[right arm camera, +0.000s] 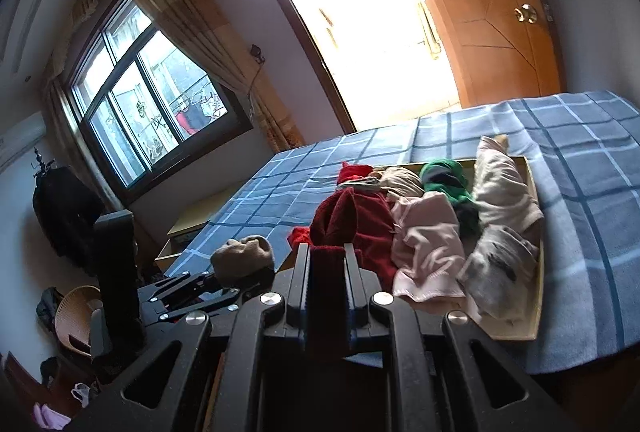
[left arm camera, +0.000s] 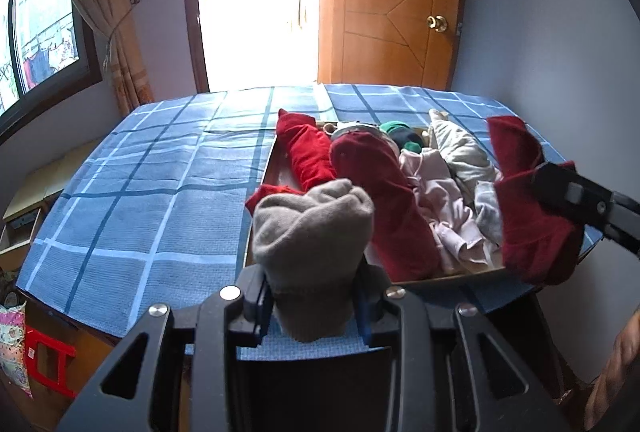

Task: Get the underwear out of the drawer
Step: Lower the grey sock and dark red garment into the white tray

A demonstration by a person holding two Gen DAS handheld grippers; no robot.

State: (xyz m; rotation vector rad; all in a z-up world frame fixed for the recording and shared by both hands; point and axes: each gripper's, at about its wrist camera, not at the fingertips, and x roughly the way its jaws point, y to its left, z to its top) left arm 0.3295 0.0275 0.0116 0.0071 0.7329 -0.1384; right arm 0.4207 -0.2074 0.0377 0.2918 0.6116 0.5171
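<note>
My left tool [left arm camera: 314, 296] points downward, its two fingers [left arm camera: 256, 312] set a little apart and pressed against a grey rolled garment [left arm camera: 312, 232] that stands between them. My right tool [right arm camera: 328, 296] points more shallowly downward, its fingers [right arm camera: 300, 284] drawn close and pinching a dark red garment [right arm camera: 334, 224]. From the right wrist view, my left tool lies to the left, just beside the right one.

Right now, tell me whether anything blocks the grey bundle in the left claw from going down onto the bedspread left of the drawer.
Nothing visible does. The left claw grips the grey bundle beside the drawer, and the blue checked bedspread to its left lies bare.
</note>
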